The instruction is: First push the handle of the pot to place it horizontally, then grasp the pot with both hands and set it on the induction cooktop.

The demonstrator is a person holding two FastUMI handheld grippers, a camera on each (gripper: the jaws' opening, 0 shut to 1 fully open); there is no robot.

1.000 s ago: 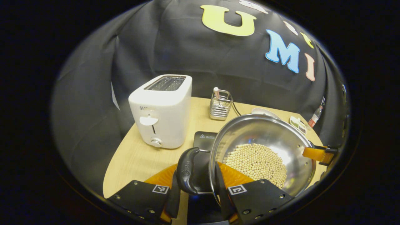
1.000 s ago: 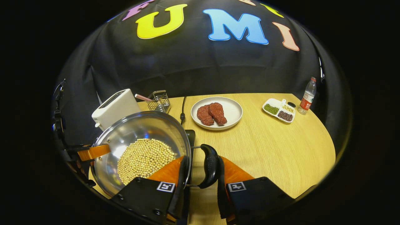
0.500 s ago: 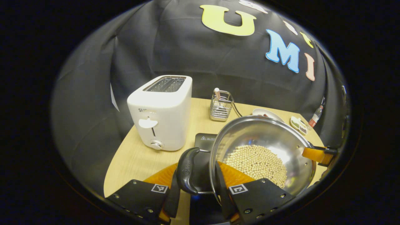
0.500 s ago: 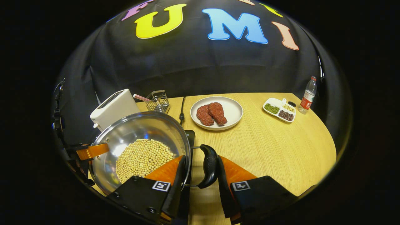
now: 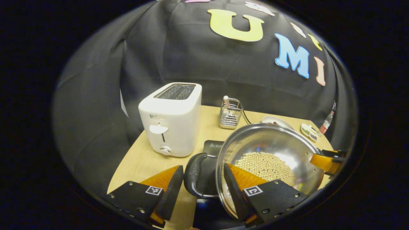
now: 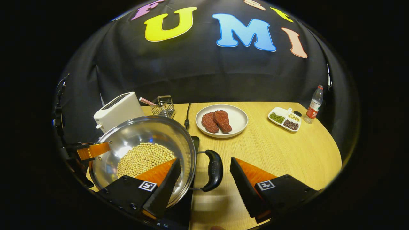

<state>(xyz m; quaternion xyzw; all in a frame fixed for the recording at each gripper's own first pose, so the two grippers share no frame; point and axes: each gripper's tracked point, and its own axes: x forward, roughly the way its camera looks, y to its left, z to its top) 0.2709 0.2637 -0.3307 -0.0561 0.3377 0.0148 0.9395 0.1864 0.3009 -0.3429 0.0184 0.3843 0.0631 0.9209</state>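
Both grippers have released the handles: left gripper (image 5: 199, 179) and right gripper (image 6: 204, 171) spread wide; pot (image 6: 150, 134) of beans on induction cooktop (image 5: 213, 145).

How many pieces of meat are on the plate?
2. Both lie side by side on the white plate behind the pot in the right gripper view: one piece on the left, the other touching it on the right. None looks hidden.
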